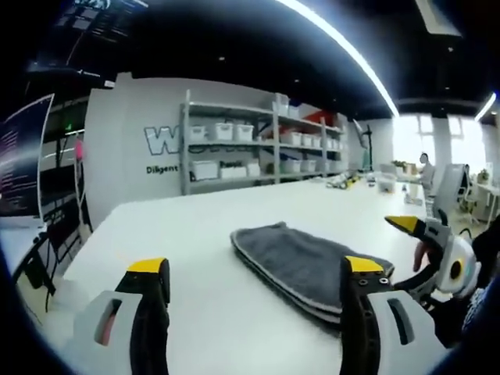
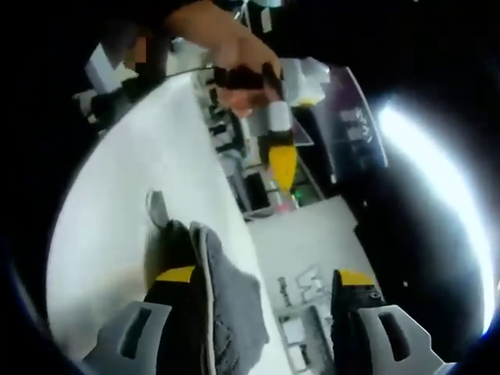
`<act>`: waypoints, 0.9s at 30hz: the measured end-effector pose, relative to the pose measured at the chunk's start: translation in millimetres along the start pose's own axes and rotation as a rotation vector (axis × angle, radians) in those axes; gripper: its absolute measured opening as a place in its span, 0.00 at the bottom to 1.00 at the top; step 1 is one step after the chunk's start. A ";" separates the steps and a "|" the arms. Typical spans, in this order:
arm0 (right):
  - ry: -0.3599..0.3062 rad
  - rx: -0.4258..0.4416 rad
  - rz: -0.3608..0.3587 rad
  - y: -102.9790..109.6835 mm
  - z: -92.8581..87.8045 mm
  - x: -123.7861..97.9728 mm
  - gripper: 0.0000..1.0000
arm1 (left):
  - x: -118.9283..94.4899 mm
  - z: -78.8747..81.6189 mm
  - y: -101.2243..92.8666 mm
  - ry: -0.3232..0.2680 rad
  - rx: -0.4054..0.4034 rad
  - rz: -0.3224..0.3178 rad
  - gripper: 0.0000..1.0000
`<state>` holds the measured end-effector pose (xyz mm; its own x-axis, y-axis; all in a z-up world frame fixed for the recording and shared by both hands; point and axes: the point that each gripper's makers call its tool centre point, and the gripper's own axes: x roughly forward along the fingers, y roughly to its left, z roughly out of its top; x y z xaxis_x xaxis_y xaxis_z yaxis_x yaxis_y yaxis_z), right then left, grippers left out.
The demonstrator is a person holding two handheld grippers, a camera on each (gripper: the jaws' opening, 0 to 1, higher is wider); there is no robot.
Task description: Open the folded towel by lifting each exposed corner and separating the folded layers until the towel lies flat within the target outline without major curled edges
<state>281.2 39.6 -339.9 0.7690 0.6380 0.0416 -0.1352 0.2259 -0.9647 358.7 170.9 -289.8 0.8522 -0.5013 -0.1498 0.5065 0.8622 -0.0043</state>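
Observation:
A folded grey towel [image 1: 301,262] lies on the white table [image 1: 187,226], right of centre in the left gripper view, its stacked edges showing along the near side. My left gripper [image 1: 256,269] hovers open above the table just short of the towel, and its right jaw overlaps the towel's near corner. My right gripper [image 1: 426,238] comes in from the right beside the towel's far end, held by a hand. In the rolled right gripper view, the right gripper [image 2: 266,275] is open, with the towel [image 2: 230,308] against its left jaw. The left gripper [image 2: 280,160] shows above, gripped by a hand.
Metal shelves [image 1: 258,148] with white bins stand against the lettered back wall. A dark monitor [image 1: 19,156] sits at the left, beyond the table's edge. Desks, chairs and a distant person [image 1: 426,168] are at the far right by bright windows.

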 end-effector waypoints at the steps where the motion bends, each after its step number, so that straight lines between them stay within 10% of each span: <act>1: 0.001 0.000 -0.002 0.4 0.9 0.2 0.56 | 2.3 0.0 0.7 0.002 -0.010 -0.006 0.87; 15: -0.002 -0.047 0.110 24.0 12.2 12.8 0.12 | 51.8 1.5 -4.2 0.099 -0.141 -0.170 0.78; 27: 0.005 -0.095 0.155 32.8 16.7 19.3 0.16 | 114.6 4.7 5.3 0.172 -0.265 -0.336 0.76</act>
<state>281.2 71.6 -366.4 0.7465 0.6561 -0.1104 -0.1928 0.0545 -0.9797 459.7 117.7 -302.4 0.6012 -0.7562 -0.2585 0.6809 0.6540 -0.3296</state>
